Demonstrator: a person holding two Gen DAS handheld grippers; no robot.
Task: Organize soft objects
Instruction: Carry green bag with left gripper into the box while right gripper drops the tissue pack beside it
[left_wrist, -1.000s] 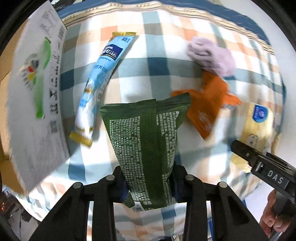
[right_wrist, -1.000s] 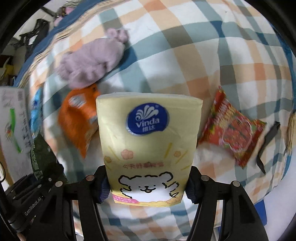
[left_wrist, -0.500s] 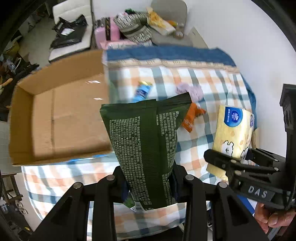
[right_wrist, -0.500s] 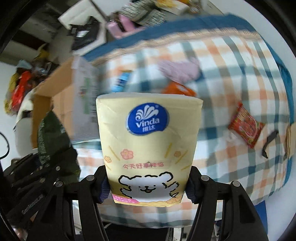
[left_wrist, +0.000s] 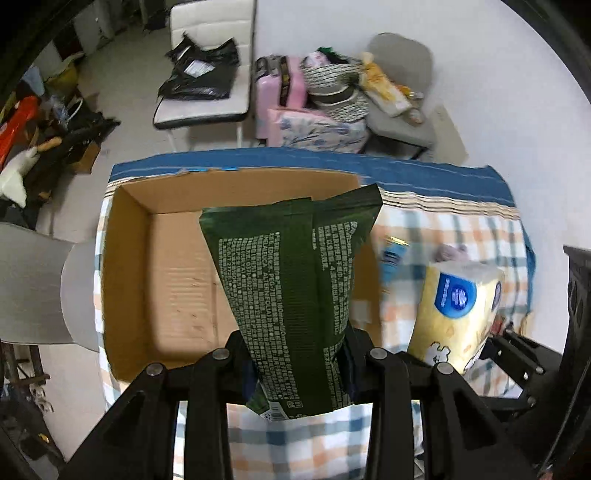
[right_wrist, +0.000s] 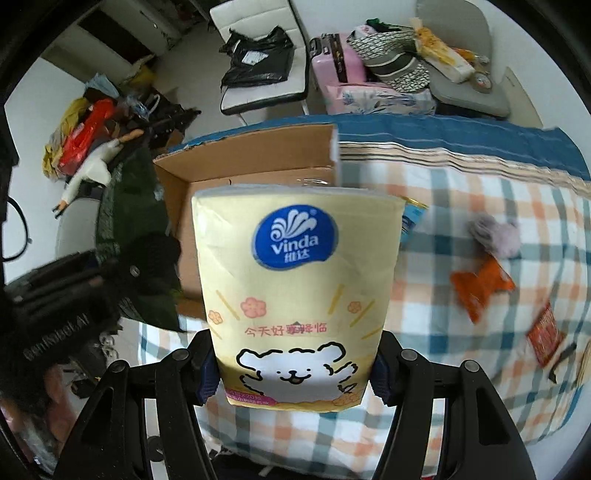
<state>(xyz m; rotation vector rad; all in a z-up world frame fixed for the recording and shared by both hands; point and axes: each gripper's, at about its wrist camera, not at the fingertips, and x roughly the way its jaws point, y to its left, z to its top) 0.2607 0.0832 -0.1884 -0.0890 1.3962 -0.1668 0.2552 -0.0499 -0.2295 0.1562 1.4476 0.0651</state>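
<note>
The left tool (left_wrist: 295, 363) clenches a dark green pouch (left_wrist: 295, 284) directly over the open cardboard box (left_wrist: 166, 273); the right tool (right_wrist: 291, 369) — gripping a Vinda tissue pack (right_wrist: 295, 291) — sits to the box's right, farther off.

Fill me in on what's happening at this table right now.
A person works two handheld grippers over a checked cloth. The left gripper is shut on a dark green pouch, held up in front of an open cardboard box. The right gripper is shut on a yellow Vinda tissue pack. A purple plush, an orange packet and a red packet lie on the cloth, not yet collected.
</note>
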